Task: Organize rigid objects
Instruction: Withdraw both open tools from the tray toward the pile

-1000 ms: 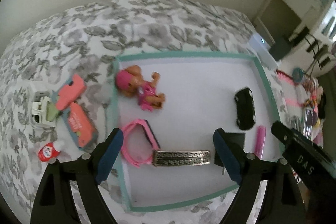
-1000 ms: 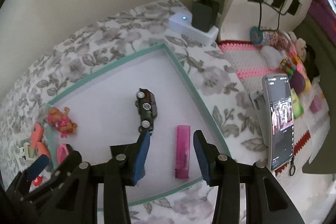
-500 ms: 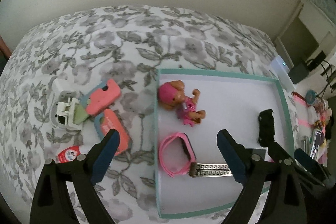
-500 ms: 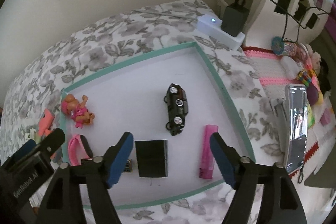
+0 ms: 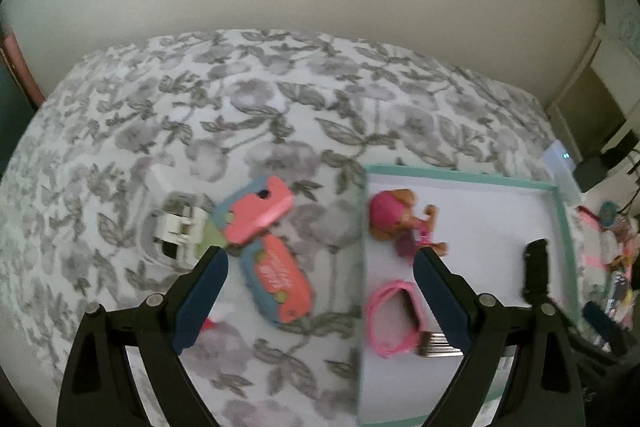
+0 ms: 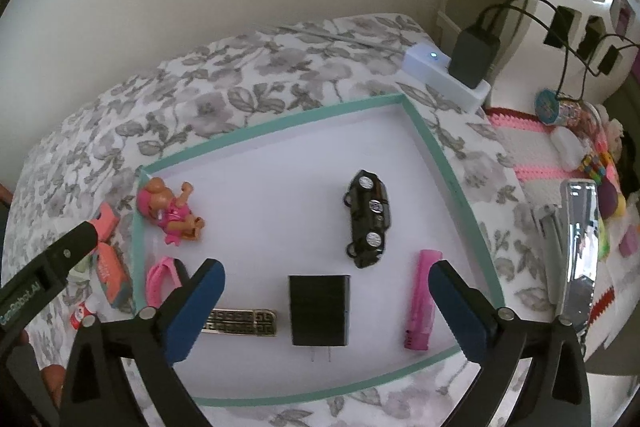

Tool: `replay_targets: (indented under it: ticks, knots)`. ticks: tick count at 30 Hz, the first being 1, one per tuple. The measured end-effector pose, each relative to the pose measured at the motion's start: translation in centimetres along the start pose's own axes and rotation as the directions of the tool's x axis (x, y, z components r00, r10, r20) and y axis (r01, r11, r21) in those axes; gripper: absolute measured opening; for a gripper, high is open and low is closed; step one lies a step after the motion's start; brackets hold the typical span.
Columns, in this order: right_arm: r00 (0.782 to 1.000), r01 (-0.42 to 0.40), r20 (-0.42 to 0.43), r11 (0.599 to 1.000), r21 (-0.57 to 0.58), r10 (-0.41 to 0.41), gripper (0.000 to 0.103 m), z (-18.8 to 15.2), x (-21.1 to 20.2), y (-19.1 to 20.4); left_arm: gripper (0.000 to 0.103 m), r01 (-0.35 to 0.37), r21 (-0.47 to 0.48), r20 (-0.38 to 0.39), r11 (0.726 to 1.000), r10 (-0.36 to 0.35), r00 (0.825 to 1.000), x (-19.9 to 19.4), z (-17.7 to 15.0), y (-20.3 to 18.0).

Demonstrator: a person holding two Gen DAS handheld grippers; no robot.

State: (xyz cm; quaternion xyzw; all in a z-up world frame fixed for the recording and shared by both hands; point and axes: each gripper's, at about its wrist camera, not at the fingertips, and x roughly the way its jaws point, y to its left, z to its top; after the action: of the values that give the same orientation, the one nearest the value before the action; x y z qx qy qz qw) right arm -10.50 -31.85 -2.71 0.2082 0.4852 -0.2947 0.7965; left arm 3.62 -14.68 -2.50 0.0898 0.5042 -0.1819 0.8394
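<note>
A white tray with a teal rim (image 6: pixel 436 155) lies on the floral bed. In it are a pink doll (image 6: pixel 168 211), a black toy car (image 6: pixel 368 219), a black charger block (image 6: pixel 319 309), a pink bar (image 6: pixel 420 303), a metal clasp (image 6: pixel 240 321) and a pink watch (image 6: pixel 160 277). My right gripper (image 6: pixel 326 311) is open and empty above the charger. My left gripper (image 5: pixel 320 295) is open and empty, over a coral case (image 5: pixel 280 277) left of the tray rim (image 5: pixel 363 267). Another coral case (image 5: pixel 256 215) and a white plug (image 5: pixel 176 231) lie further left.
A small red-and-white tube (image 6: pixel 80 315) lies near the tray's left edge. A white power strip with a black adapter (image 6: pixel 448 75) sits beyond the tray. A phone (image 6: pixel 578 247) and colourful clutter on a pink-striped cloth lie to the right.
My left gripper has swung left, from over the tray to over the coral cases. My right gripper has opened wide and pulled back, baring the black charger lying in the tray.
</note>
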Motion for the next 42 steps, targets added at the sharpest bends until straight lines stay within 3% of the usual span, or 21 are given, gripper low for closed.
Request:
replay_targets:
  ticks: [6,11,18,23,30,38,42]
  knots:
    - [1.0,-0.02,0.005,0.999,-0.037,0.02,0.103,-0.1,0.1,2.1,0.094,-0.011,-0.053,0.01,0.999,0.012,1.0,-0.1,0.5,3.3]
    - [0.996,-0.086,0.015,0.992,-0.092,0.087,0.103,-0.3,-0.2,5.2,0.094,-0.041,-0.124,0.019,0.991,0.043,0.999,-0.9,1.1,7.8]
    - [0.986,-0.16,0.031,0.976,-0.148,0.166,0.103,-0.5,-0.7,9.6,0.094,-0.114,-0.264,0.011,0.958,0.121,0.993,-1.9,1.4,15.1]
    - [0.979,-0.193,0.024,0.964,-0.182,0.201,0.103,-0.8,-0.6,12.4,0.094,-0.122,-0.328,-0.026,0.937,0.12,0.992,-1.4,1.0,18.2]
    - [0.97,-0.239,-0.011,0.937,-0.254,0.244,0.1,-1.5,0.2,16.6,0.094,-0.084,-0.326,-0.086,0.942,0.059,0.995,0.2,0.3,18.1]
    - [0.968,-0.25,-0.085,0.912,-0.327,0.235,0.078,-2.8,2.8,19.4,0.094,-0.063,-0.32,-0.153,0.945,0.014,0.988,2.5,-0.3,16.9]
    - [0.969,-0.247,-0.105,0.905,-0.346,0.224,0.074,-3.2,4.0,20.0,0.094,-0.05,-0.34,-0.209,0.939,-0.024,0.978,4.2,-0.9,16.8]
